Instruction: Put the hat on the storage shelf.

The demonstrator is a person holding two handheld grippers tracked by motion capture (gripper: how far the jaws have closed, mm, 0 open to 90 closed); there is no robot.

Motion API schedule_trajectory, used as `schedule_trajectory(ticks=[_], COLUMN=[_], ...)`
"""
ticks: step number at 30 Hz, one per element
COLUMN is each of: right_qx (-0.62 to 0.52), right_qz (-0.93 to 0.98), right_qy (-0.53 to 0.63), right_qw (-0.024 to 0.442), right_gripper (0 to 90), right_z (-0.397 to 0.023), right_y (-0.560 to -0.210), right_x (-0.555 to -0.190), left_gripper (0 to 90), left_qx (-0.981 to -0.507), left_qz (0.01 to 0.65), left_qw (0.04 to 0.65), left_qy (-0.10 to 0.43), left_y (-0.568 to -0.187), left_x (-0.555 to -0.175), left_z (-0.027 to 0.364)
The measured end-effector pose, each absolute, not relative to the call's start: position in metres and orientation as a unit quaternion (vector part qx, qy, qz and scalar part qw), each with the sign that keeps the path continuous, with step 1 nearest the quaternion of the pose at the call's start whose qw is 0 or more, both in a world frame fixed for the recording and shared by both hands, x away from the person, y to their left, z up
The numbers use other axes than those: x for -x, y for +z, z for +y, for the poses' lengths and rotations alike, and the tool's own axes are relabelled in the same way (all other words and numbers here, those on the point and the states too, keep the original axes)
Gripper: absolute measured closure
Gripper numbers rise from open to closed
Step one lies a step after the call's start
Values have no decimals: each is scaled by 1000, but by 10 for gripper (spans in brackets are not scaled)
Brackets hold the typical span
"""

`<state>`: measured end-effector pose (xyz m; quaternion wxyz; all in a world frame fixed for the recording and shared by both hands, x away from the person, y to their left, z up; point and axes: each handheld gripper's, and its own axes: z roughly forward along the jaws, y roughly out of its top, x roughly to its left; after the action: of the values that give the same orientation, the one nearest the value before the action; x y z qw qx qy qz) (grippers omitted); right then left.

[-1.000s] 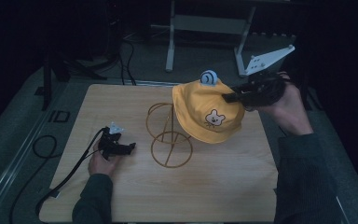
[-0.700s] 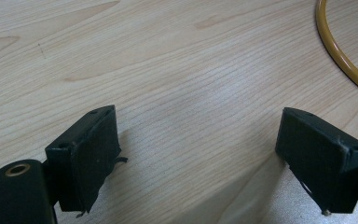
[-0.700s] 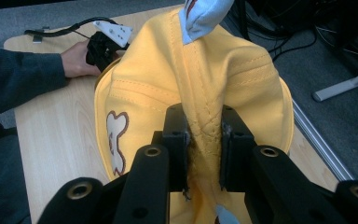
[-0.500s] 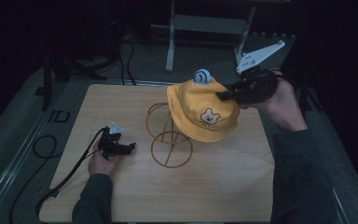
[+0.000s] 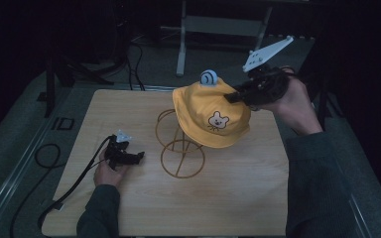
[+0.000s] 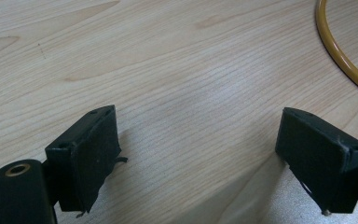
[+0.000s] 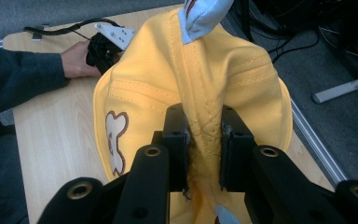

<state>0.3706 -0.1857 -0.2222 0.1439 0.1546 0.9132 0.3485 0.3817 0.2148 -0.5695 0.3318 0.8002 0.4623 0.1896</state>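
The left tool (image 5: 140,156) rests jaws apart on the light wooden worktop (image 5: 238,198), near the golden wire hat stand (image 5: 181,158), above which the right tool (image 5: 231,97) holds the yellow fabric bear-face hat (image 5: 211,116), jaws clamped on its crown.

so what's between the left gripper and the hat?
In the high view, the gold wire stand on the table sits between the left gripper and the hat.
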Motion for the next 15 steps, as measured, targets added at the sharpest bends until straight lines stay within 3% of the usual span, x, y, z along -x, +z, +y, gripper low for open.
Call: schedule_trajectory(ticks=[15], right_qx=[-142], right_qz=[919], right_qy=[340], right_qw=[137], right_gripper=[760], right_z=[-162], right_y=[-221], right_x=[-378], left_gripper=[132], left_qx=[-800], left_qz=[462], left_qw=[332], left_qy=[190], left_y=[-570], left_x=[-382], left_z=[215])
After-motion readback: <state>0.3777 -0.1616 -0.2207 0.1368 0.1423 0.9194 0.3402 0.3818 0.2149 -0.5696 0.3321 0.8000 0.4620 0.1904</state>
